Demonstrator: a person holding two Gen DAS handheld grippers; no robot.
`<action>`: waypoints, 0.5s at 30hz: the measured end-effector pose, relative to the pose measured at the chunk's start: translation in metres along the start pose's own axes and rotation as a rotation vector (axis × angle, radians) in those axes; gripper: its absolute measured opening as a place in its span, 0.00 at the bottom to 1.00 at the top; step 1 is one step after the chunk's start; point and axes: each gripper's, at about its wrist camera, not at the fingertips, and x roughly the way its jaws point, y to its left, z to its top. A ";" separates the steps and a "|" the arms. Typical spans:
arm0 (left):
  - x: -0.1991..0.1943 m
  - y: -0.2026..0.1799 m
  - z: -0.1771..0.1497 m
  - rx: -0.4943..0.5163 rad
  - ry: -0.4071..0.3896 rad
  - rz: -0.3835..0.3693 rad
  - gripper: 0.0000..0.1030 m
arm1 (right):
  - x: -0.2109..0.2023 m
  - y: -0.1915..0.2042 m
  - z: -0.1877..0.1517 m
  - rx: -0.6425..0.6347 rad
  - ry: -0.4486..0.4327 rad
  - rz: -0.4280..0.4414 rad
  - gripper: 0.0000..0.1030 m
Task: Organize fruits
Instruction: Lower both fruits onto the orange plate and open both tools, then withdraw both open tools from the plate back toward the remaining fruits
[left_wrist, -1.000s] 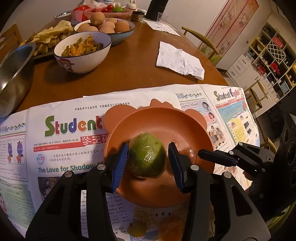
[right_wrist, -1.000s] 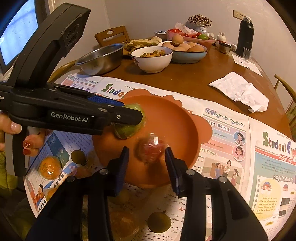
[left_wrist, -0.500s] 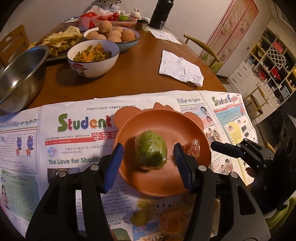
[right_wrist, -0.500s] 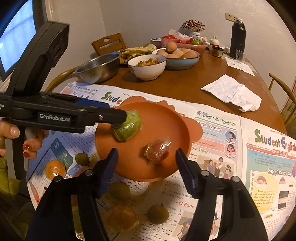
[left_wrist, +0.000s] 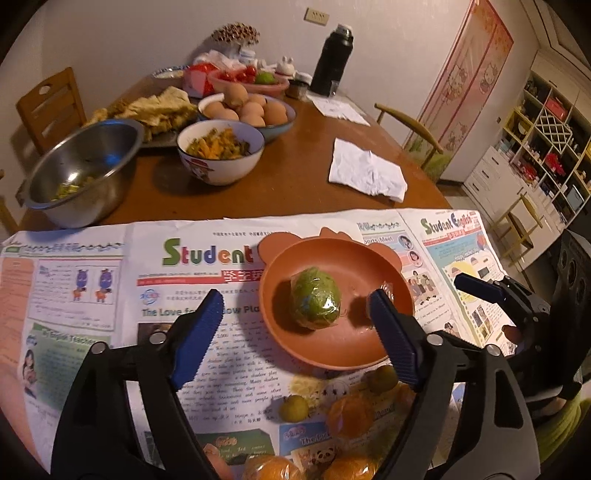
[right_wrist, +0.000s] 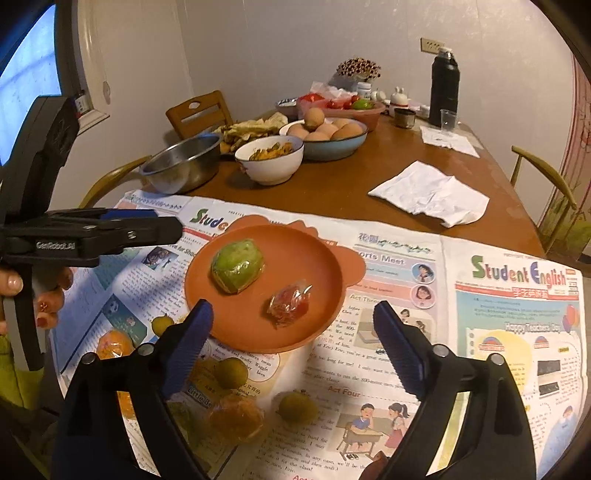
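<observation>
While both grippers' jaws gape empty, the green fruit (right_wrist: 237, 270) sits at ten o'clock on the plate (right_wrist: 236, 328), the red fruit (right_wrist: 289, 304) at four.

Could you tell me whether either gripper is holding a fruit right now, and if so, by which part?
Nothing is held. The left gripper and right gripper are both open; the wrapped green fruit lies free on the orange plate.

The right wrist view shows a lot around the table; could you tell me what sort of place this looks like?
Most likely a home dining room: a wooden dining table with wooden chairs, bowls of cooked food and eggs, and a thermos by the wall.
</observation>
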 end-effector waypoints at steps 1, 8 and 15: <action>-0.003 0.000 -0.001 0.000 -0.008 0.004 0.77 | -0.003 0.000 0.000 0.001 -0.008 0.000 0.87; -0.021 -0.002 -0.011 0.001 -0.051 0.033 0.88 | -0.014 0.001 0.000 0.014 -0.037 -0.025 0.91; -0.030 0.002 -0.022 -0.021 -0.065 0.053 0.90 | -0.027 0.003 -0.005 0.021 -0.055 -0.035 0.93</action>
